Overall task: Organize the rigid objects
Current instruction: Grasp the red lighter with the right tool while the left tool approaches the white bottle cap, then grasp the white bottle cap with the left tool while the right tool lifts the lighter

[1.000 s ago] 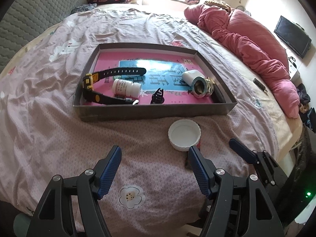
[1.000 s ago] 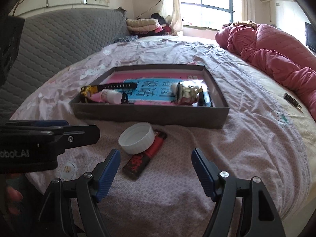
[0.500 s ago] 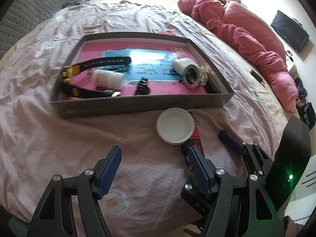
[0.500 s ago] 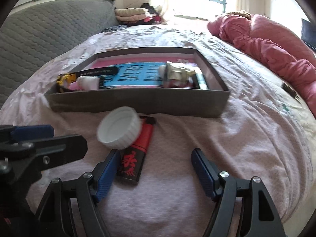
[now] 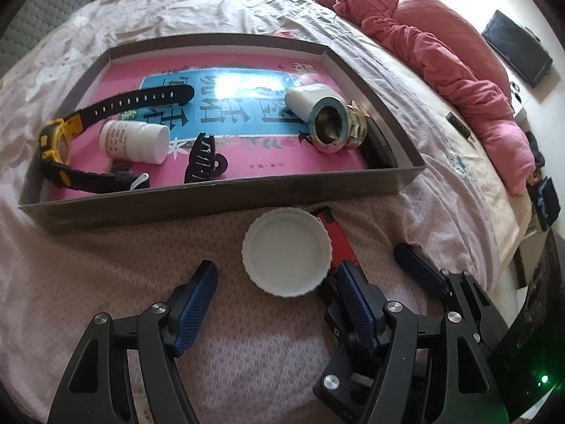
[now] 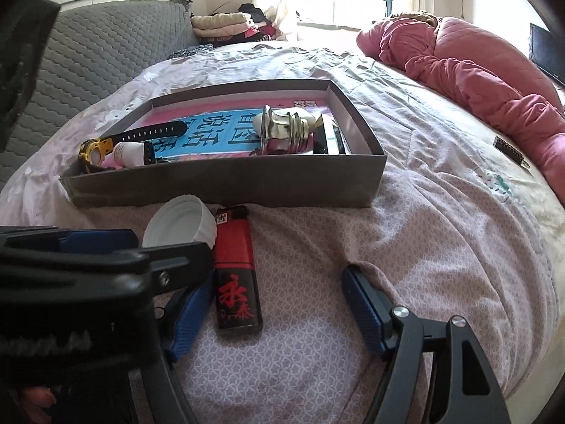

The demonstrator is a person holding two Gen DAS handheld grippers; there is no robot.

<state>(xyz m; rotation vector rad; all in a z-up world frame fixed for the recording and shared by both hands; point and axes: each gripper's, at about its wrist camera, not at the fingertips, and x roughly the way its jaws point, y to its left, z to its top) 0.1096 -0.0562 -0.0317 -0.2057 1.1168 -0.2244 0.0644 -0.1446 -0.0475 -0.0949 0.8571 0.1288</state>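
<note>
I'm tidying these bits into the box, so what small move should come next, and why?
Probably lower the left gripper a little further and close it on the white lid. The lid lies on the bedspread outside the box, just ahead of the open jaws, while the right gripper already brackets the lighter beside it.

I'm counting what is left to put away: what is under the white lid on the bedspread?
The white lid leans on the upper end of a red and black lighter. The right wrist view shows most of the lighter. Whether anything smaller lies beneath the lid cannot be seen.
</note>
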